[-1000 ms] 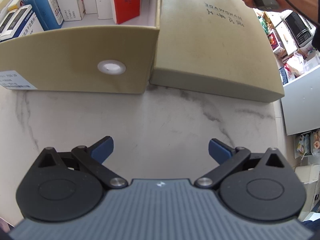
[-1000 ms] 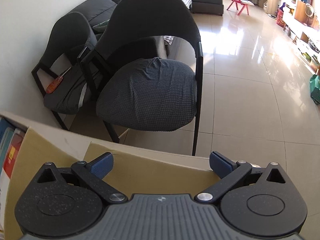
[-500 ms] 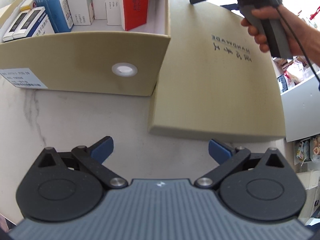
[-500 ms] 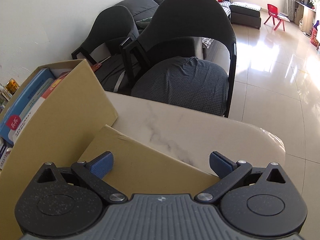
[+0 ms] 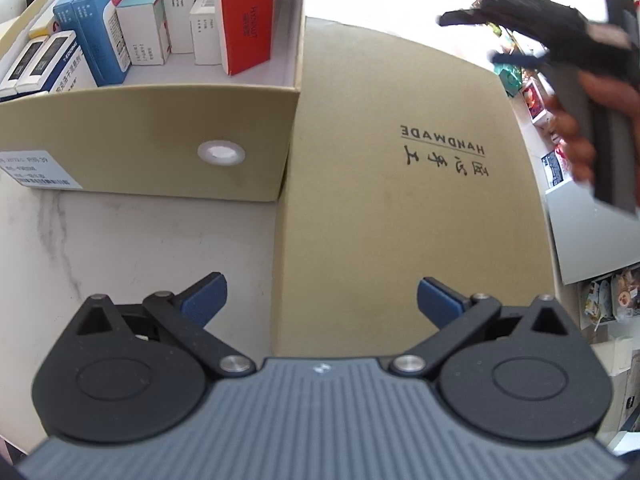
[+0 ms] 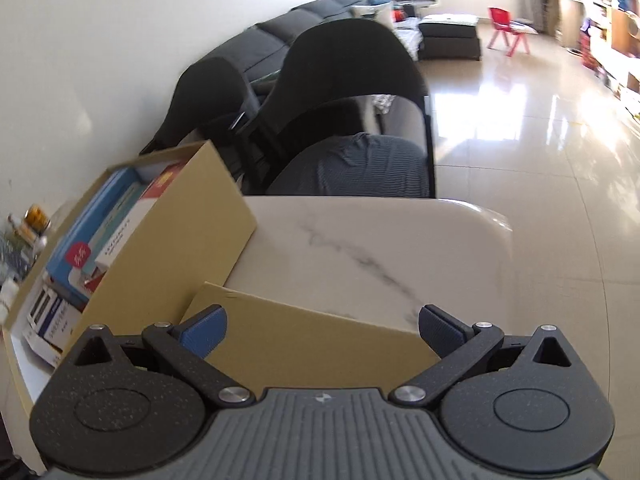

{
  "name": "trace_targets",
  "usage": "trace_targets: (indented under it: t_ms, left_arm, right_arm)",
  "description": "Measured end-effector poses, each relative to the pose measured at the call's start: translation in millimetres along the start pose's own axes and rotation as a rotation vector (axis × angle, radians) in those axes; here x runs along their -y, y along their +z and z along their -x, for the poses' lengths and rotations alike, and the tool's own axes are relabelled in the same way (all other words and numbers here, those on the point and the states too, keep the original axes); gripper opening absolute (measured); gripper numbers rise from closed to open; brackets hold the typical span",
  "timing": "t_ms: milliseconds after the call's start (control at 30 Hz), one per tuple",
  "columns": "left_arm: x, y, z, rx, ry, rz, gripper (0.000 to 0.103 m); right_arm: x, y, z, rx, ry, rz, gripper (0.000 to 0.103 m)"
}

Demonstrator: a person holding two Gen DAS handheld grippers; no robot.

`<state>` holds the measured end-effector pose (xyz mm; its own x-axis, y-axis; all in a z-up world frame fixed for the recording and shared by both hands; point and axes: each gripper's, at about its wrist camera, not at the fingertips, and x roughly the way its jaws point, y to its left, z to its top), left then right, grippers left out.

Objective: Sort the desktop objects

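A tan open box point(image 5: 148, 140) stands on the marble table point(image 5: 120, 256), packed with upright medicine cartons, among them blue ones point(image 5: 94, 36) and a red one point(image 5: 248, 24). Its flat tan lid point(image 5: 400, 200), printed HANDMADE, lies right of it. My left gripper point(image 5: 322, 300) hangs open over the lid's near edge, holding nothing. The right gripper point(image 5: 492, 40) shows blurred at the upper right in a hand point(image 5: 576, 136). In the right wrist view my right gripper point(image 6: 322, 330) is open above the lid point(image 6: 304, 344), with the box point(image 6: 160, 248) to its left.
Two dark chairs point(image 6: 352, 120) stand beyond the table's far edge, with a sofa behind them and a glossy tiled floor point(image 6: 540, 140). A white shelf with small goods point(image 5: 592, 240) borders the table on the right in the left wrist view.
My left gripper has moved right and forward, from over bare marble to over the lid's near edge. The right gripper has pulled back and swung down toward the lid and box.
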<state>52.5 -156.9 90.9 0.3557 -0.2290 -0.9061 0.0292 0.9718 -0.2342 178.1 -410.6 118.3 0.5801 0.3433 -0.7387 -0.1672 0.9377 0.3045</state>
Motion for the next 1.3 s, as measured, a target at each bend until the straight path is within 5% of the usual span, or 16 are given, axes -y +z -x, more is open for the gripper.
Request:
trace_targets:
  t_ms: [167, 433, 933, 1300]
  left_arm:
    - [2.4, -3.4, -21.5, 0.012, -0.009, 0.019, 0.103]
    - [13.0, 1.5, -47.7, 0.008, -0.015, 0.039, 0.103]
    - [-15.8, -5.8, -44.9, 0.069, -0.132, 0.144, 0.103]
    - [-15.5, -7.0, -45.6, 0.107, -0.157, 0.071, 0.103]
  right_arm:
    - [39.3, -55.1, 55.0, -0.024, -0.115, -0.188, 0.103]
    - [44.0, -126.0, 75.2, -0.112, -0.110, -0.293, 0.103]
    - [6.8, -143.1, 69.6, -0.117, -0.070, -0.226, 0.103]
    - [-4.1, -152.9, 60.3, -0.118, -0.108, -0.184, 0.103]
